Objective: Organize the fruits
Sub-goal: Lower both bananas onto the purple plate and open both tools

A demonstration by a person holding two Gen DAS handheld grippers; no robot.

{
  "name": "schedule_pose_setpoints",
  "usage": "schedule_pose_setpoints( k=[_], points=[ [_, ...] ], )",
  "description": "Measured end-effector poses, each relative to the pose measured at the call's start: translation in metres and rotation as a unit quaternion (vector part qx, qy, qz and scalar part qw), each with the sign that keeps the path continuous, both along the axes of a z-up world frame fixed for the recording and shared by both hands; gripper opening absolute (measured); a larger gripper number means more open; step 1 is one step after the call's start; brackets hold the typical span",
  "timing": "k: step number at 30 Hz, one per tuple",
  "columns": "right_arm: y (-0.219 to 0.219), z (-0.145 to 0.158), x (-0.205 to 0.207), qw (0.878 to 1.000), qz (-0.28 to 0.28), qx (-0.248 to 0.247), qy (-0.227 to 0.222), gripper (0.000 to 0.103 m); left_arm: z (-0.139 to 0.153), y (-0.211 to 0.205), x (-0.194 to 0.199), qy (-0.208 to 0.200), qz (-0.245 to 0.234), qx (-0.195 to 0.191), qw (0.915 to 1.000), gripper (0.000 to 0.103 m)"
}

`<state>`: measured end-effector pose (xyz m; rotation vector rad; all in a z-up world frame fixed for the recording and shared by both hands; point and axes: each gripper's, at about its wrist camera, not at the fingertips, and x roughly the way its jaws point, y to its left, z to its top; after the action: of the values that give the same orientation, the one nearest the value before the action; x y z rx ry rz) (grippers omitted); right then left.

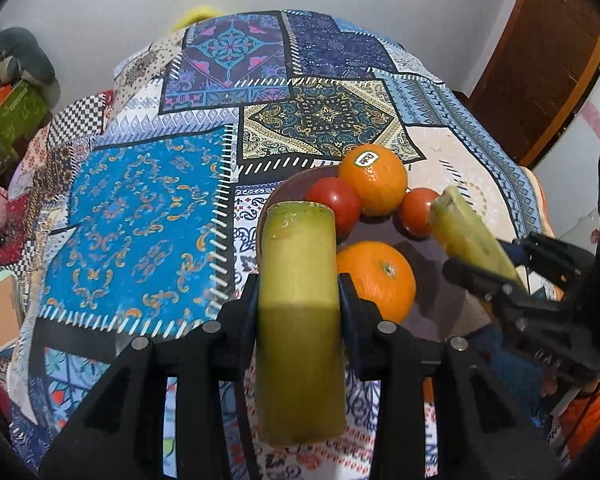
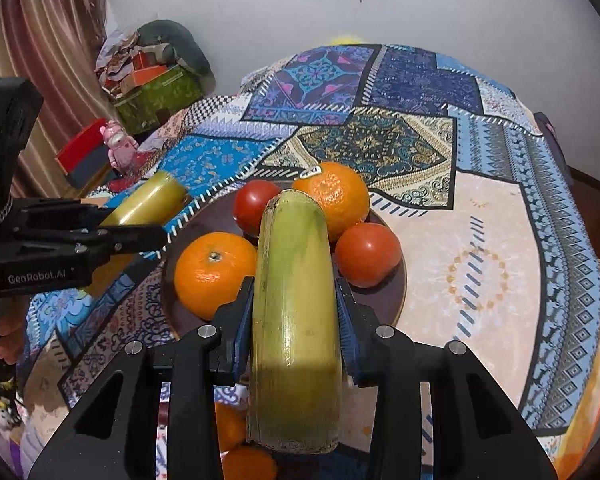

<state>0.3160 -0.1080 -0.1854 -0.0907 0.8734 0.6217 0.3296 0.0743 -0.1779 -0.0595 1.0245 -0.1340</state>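
My left gripper is shut on a yellow-green sugarcane piece, held above the table just left of the dark plate. My right gripper is shut on a second sugarcane piece above the plate. The plate holds two oranges and two tomatoes. In the left wrist view the right gripper with its cane shows at the right. In the right wrist view the left gripper with its cane shows at the left.
A patchwork tablecloth covers the round table. More oranges lie under my right gripper at the near edge. Boxes and cushions and a pink figurine stand beyond the table's left side. A wooden door is at the right.
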Motion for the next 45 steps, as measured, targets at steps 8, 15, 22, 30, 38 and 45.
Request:
schedule_pose_setpoints(
  k=[8,15,22,30,38,45],
  points=[
    [0.007,-0.013,0.011,1.0,0.007,-0.002,0.016,0.035,-0.014,0.006,0.022,0.01,0.015,-0.013,0.9998,0.037],
    [0.009,-0.018,0.021,1.0,0.005,-0.002,0.028,0.035,-0.022,0.006,0.027,0.011,0.019,-0.013,0.9997,0.037],
    [0.008,-0.009,0.015,1.0,0.015,0.005,0.014,0.035,-0.014,0.004,0.025,-0.01,0.02,-0.013,0.9997,0.036],
    [-0.002,0.014,0.003,1.0,0.009,0.016,-0.007,0.035,0.01,-0.003,0.004,-0.038,0.009,0.021,0.999,0.036],
    [-0.02,0.027,-0.024,1.0,-0.001,0.019,-0.019,0.035,0.024,-0.006,-0.038,-0.045,0.002,0.014,0.9989,0.036],
    [-0.035,0.022,-0.056,1.0,-0.008,0.009,-0.016,0.035,0.024,-0.007,-0.076,-0.039,0.002,0.003,0.9992,0.044]
  ],
)
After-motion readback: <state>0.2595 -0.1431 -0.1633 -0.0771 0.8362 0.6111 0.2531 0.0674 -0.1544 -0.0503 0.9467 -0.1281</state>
